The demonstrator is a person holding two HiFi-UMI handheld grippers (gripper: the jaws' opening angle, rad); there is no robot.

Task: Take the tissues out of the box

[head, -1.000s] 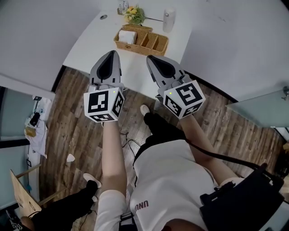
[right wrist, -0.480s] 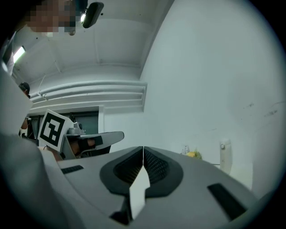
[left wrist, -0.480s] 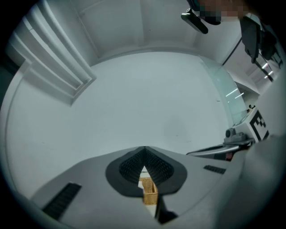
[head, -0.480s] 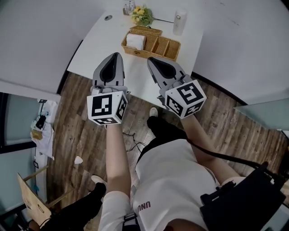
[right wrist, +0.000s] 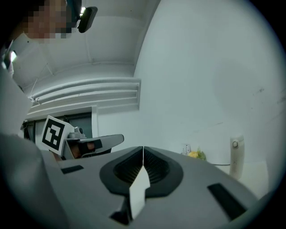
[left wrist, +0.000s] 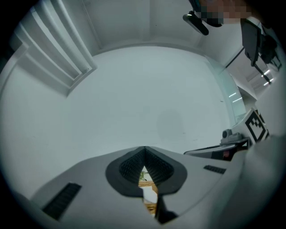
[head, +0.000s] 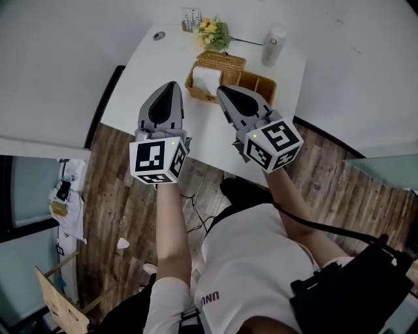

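A wicker box [head: 258,83] with several compartments stands on the white table [head: 147,78]. White tissue [head: 206,77] sticks up from its left compartment. My left gripper [head: 169,87] hangs above the table just left of the box, jaws shut and empty. My right gripper [head: 225,91] hovers with its tip over the box's front edge, right of the tissue, also shut and empty. In the left gripper view the jaws [left wrist: 144,150] meet at the tip; wicker and tissue [left wrist: 149,195] show through the gap below. The right gripper's jaws [right wrist: 143,149] are closed.
Behind the box lie a wicker lid or tray [head: 222,60], yellow flowers [head: 213,30], a white bottle [head: 273,44], a small card stand [head: 191,19] and a round disc [head: 159,36]. The table's front edge runs under both grippers; wooden floor [head: 124,196] lies below.
The table and wicker box have come closer in the head view. Both grippers now reach over the table up to the box; their jaws stay shut.
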